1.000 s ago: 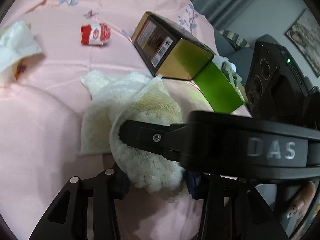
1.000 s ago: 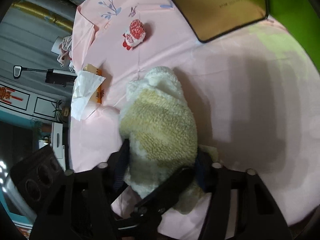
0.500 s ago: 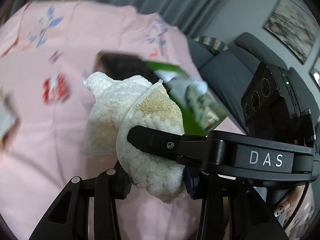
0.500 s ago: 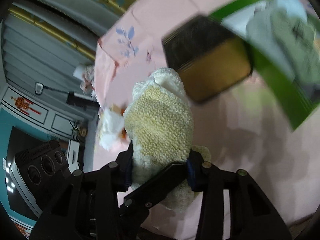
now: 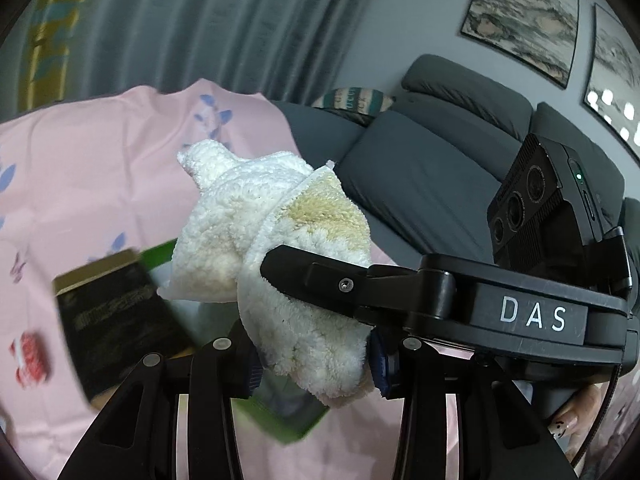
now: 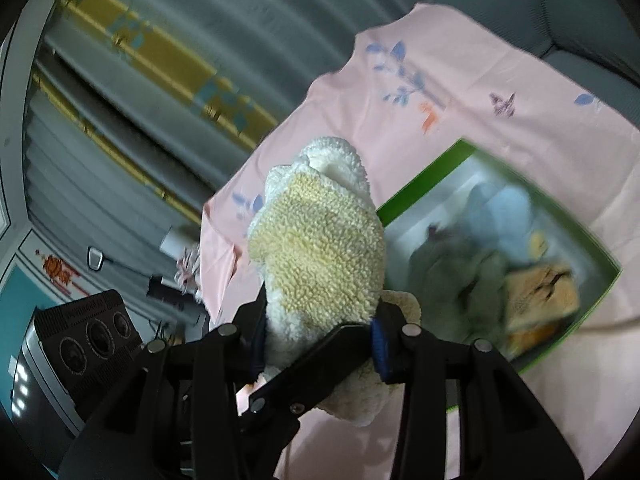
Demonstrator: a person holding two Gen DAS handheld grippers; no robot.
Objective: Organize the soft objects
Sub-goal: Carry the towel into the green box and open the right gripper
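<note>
Fleecy towel (image 5: pixel 288 280) pinched aloft, both grippers crossed

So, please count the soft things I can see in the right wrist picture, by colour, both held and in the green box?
Cream and yellow fleece cloth, held in the air by both grippers: 1
Light blue soft thing in the green box: 1
Grey-green soft thing in the box: 1
Orange-tan soft thing in the box: 1
Total: 4; the box contents are blurred.
</note>
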